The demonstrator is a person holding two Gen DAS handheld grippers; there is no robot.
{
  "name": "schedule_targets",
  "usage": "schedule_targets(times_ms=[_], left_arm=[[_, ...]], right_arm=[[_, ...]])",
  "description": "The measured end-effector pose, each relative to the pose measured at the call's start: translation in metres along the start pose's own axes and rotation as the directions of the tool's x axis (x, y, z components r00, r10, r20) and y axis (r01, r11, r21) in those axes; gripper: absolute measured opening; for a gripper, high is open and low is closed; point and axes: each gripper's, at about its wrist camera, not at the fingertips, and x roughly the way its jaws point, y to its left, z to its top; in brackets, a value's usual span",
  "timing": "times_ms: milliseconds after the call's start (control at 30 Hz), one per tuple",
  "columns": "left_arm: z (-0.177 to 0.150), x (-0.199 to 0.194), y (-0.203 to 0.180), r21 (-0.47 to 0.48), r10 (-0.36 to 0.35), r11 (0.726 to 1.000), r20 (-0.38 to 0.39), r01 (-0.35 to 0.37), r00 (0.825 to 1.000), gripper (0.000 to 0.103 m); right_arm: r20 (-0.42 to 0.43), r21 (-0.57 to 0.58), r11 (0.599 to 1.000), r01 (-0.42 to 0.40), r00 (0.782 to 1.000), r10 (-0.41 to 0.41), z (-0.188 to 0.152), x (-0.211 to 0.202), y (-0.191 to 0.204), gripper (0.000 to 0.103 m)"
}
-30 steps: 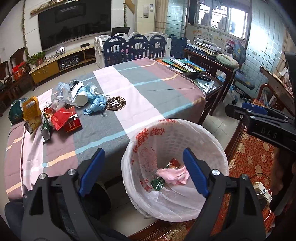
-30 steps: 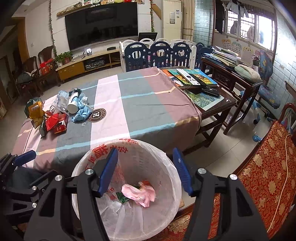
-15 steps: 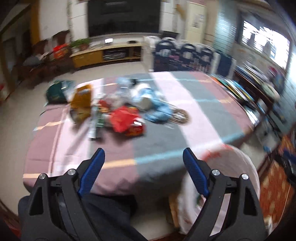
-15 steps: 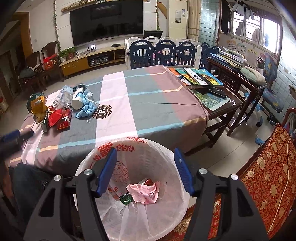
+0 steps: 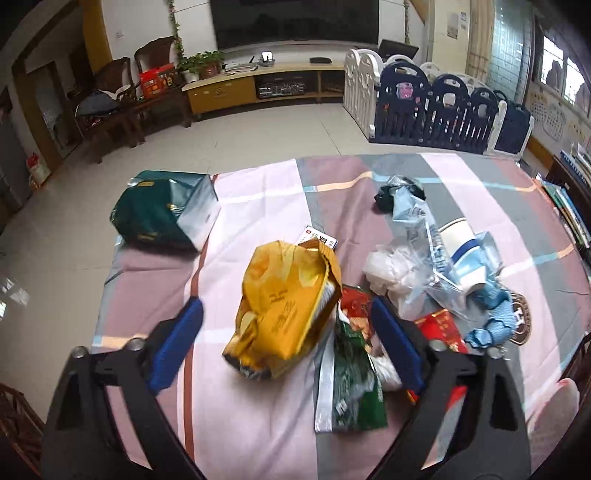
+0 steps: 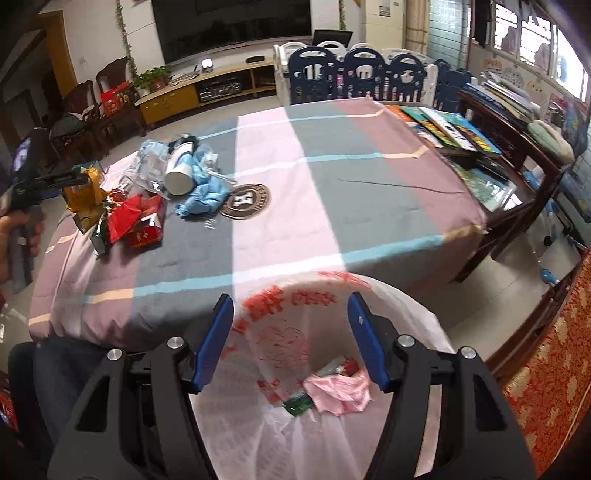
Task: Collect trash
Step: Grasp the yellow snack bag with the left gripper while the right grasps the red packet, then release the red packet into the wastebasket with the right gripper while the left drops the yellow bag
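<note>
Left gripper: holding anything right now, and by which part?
Nothing held. The left gripper has its jaws closing around the crumpled yellow snack bag on the striped tablecloth, with neither pad touching it. The right gripper is empty too.

Pale tiled floor [image 5: 280, 129], white walls. Low yellow TV cabinet [image 5: 255, 88] under a dark screen [image 5: 295, 18]; wooden chairs [image 5: 122, 92] left. Daylit windows [image 6: 524, 33] right.
</note>
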Motion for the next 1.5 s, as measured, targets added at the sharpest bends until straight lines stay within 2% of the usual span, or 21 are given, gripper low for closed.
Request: schedule_targets(times_ms=[67,100,133,233,367,467,533,667,733,767,800,833,900,933,1267,1500], left_arm=[[-0.002,0.017,0.007,-0.032,-0.051,0.998,-0.053,0.049,0.997,0.027],[-0.004,0.022,0.011,-0.052,-0.079,0.996,-0.068,0.076,0.995,0.019],[-0.01,0.024,0.016,-0.073,-0.098,0.993,-0.074,0.093,0.992,0.016],[-0.026,0.007,0.025,-0.065,-0.071,0.995,-0.021,0.07,0.997,0.015],[-0.058,-0.037,0.044,-0.102,-0.06,0.993,0.04,0.064,0.997,0.015],[-0.084,-0.07,0.055,-0.136,-0.065,0.988,0.067,0.074,0.996,0.015],[-0.101,-0.085,0.061,-0.164,-0.084,0.982,0.066,0.094,0.994,0.015],[-0.127,-0.109,0.064,-0.177,-0.1,0.978,0.07,0.111,0.993,0.015],[-0.132,-0.116,0.063,-0.177,-0.104,0.977,0.073,0.115,0.992,0.015],[-0.134,-0.119,0.062,-0.177,-0.11,0.977,0.077,0.122,0.991,0.015],[-0.135,-0.121,0.06,-0.173,-0.116,0.977,0.081,0.129,0.99,0.015],[-0.135,-0.122,0.058,-0.168,-0.12,0.977,0.084,0.132,0.989,0.015],[-0.136,-0.125,0.056,-0.169,-0.126,0.976,0.087,0.14,0.988,0.015],[-0.136,-0.125,0.055,-0.172,-0.13,0.975,0.089,0.144,0.988,0.015],[-0.137,-0.151,0.035,-0.171,-0.115,0.976,0.123,0.135,0.986,0.015],[-0.138,-0.184,0.015,-0.124,-0.076,0.987,0.193,0.101,0.978,0.015]], right_arm=[[-0.001,-0.015,0.999,-0.037,0.999,0.037,0.012,0.011,0.015,0.063],[0.001,-0.024,0.998,-0.061,0.998,0.061,0.019,0.018,0.025,0.063],[0.004,-0.033,0.996,-0.079,0.997,0.08,0.024,0.023,0.032,0.063],[0.006,-0.072,0.983,-0.169,0.985,0.17,0.048,0.049,0.072,0.063],[-0.023,-0.132,0.953,-0.272,0.962,0.271,0.071,0.092,0.132,0.067],[-0.032,-0.193,0.943,-0.272,0.962,0.271,0.085,0.117,0.172,0.072],[-0.051,-0.23,0.936,-0.265,0.964,0.261,0.093,0.133,0.193,0.081],[-0.14,-0.32,0.913,-0.253,0.966,0.219,0.094,0.165,0.223,0.082],[-0.151,-0.374,0.901,-0.22,0.973,0.175,0.088,0.173,0.231,0.082],[-0.148,-0.386,0.897,-0.217,0.974,0.172,0.085,0.173,0.231,0.08],[-0.146,-0.393,0.893,-0.219,0.974,0.174,0.082,0.172,0.231,0.067],[-0.154,-0.394,0.891,-0.226,0.972,0.178,0.079,0.171,0.23,0.059],[-0.152,-0.384,0.892,-0.237,0.97,0.192,0.075,0.165,0.228,0.058],[-0.143,-0.385,0.892,-0.239,0.97,0.198,0.074,0.163,0.228,0.049],[-0.017,-0.312,0.924,-0.222,0.974,0.228,0.076,0.095,0.189,0.049],[0.082,-0.289,0.939,-0.186,0.973,0.218,0.053,0.028,0.144,0.049]])
